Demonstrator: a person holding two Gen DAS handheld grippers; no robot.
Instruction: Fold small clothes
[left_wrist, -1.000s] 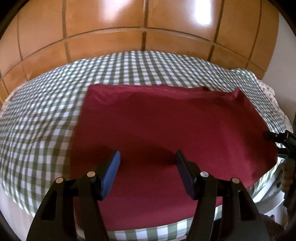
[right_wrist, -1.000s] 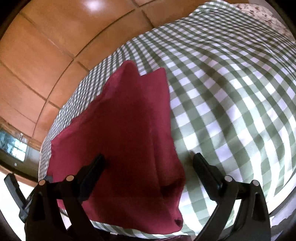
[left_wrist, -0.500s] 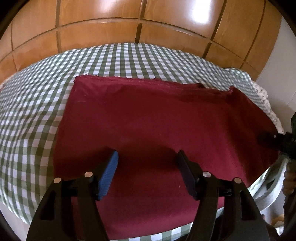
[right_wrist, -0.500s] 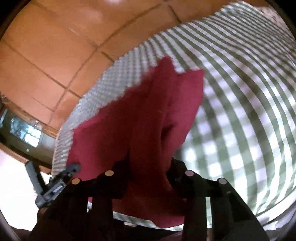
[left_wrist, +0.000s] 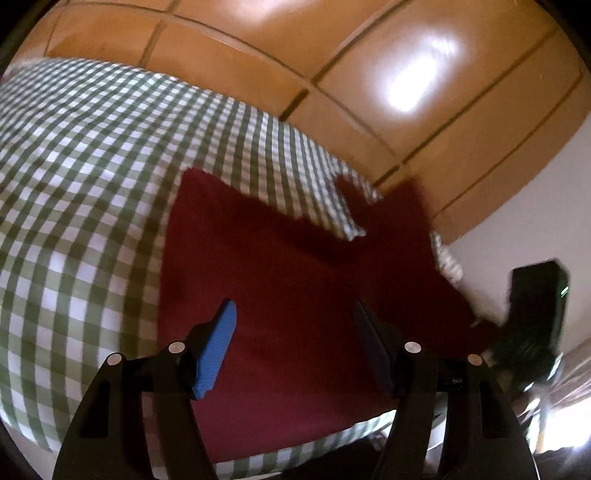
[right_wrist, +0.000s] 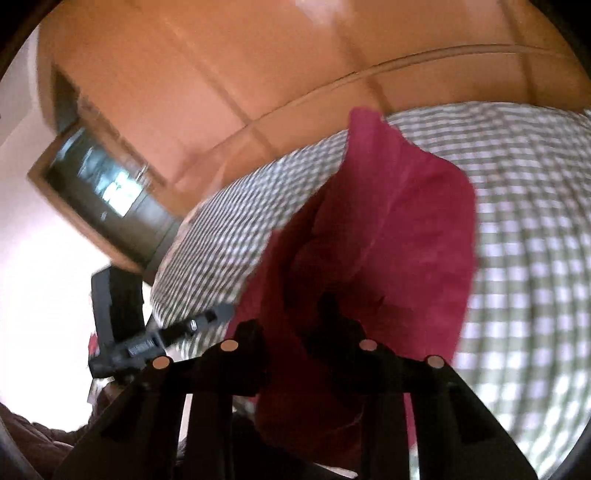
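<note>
Pinching a bunched fold of the dark red cloth, the right gripper has its fingers pressed together on the fabric, which rises from the jaws and fans out above them. To the near left in the right wrist view, the left gripper shows as a black frame with nothing between its tips.

From the left wrist view, the left gripper has its jaws spread apart, one blue pad on the left finger facing the dark pad on the right, with the cloth lying flat beneath and between them, untouched. The near part of the cloth rests on the green-and-white checked cover, close to its near edge. Farther and to the right, the cloth lifts off the cover toward the right gripper, blurred at the right edge. The far left corner of the cloth lies flat on the checks. Beyond the cover stands a glossy wooden panelled wall, with a pale wall at far right.
</note>
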